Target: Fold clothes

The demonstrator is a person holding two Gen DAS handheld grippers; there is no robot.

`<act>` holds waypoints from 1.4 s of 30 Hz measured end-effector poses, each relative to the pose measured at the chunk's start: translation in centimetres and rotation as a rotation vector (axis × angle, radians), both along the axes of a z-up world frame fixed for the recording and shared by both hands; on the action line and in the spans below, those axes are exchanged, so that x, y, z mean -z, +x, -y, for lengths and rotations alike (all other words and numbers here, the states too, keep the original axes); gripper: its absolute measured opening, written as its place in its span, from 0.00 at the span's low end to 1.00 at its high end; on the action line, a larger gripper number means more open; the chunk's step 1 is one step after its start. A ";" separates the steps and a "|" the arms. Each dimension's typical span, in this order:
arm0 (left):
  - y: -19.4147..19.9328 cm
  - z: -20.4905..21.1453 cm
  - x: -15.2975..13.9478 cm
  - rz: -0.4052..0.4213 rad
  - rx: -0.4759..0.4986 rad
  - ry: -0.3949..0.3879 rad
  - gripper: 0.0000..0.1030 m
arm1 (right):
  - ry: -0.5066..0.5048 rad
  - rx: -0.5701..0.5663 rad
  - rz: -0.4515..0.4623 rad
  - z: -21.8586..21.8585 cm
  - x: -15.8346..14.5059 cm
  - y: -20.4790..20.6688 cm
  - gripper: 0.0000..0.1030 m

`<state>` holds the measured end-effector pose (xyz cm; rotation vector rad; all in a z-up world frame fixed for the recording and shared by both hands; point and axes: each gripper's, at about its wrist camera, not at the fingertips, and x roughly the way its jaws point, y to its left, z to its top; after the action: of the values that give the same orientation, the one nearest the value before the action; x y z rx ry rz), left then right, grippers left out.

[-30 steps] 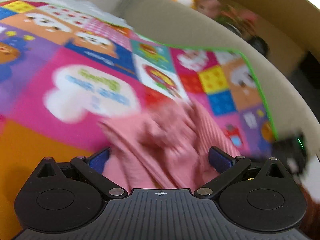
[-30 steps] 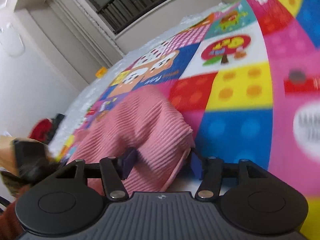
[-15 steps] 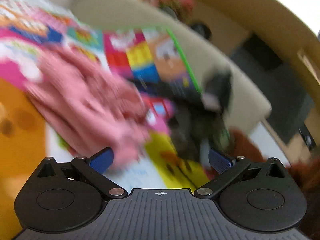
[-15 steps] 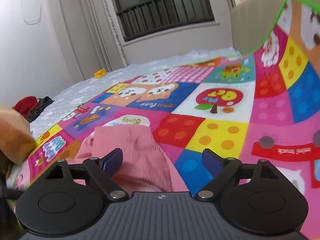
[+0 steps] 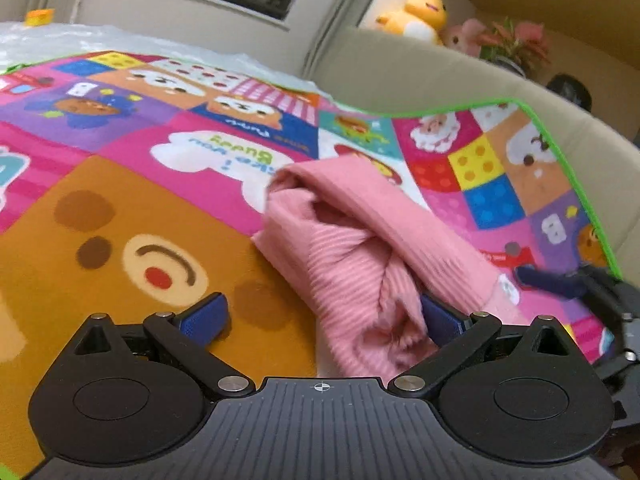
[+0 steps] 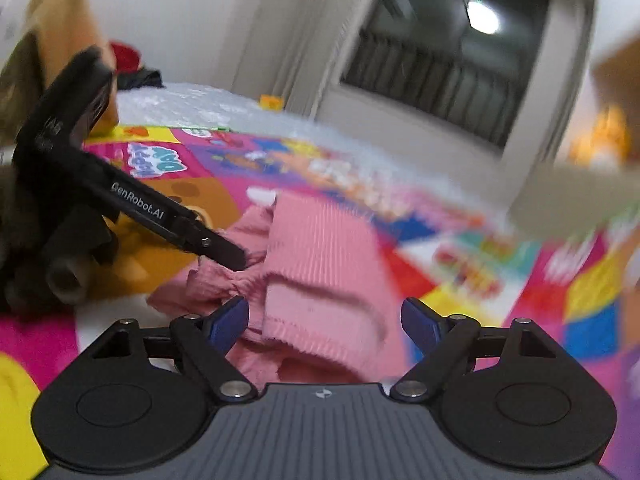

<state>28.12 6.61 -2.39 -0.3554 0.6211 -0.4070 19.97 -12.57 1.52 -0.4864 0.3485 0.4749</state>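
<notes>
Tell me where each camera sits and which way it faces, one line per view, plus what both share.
Left wrist: sits on the left gripper, facing forward across the play mat toward a beige sofa; its own open fingers show, and the right gripper at right.
Right wrist: sits on the right gripper, facing a window; its open fingers show, and the left gripper at left.
Shared: the pink ribbed garment and the mat.

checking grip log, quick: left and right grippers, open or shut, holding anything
Left gripper: open, holding nothing; the pink garment lies between its fingers.
Right gripper: open, holding nothing, over the garment.
</notes>
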 end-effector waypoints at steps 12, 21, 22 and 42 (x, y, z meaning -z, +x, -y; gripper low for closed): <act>-0.5 -0.2 0.2 0.039 -0.018 0.010 1.00 | 0.028 0.144 0.060 -0.7 -2.0 4.7 0.67; -0.3 -0.9 0.5 0.031 -0.017 -0.033 1.00 | 0.160 0.294 0.013 4.8 -5.1 6.4 0.65; -0.3 -1.0 0.5 0.030 -0.017 -0.040 1.00 | 0.157 0.266 0.007 4.6 -4.8 5.9 0.65; 0.8 -0.2 0.1 0.007 -0.004 -0.060 1.00 | -0.103 -0.122 -0.009 -2.5 -0.6 -0.9 0.65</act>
<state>28.94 6.76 -2.52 -0.4120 0.6019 -0.4239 19.02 -10.04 2.15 -0.6078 0.3544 0.5800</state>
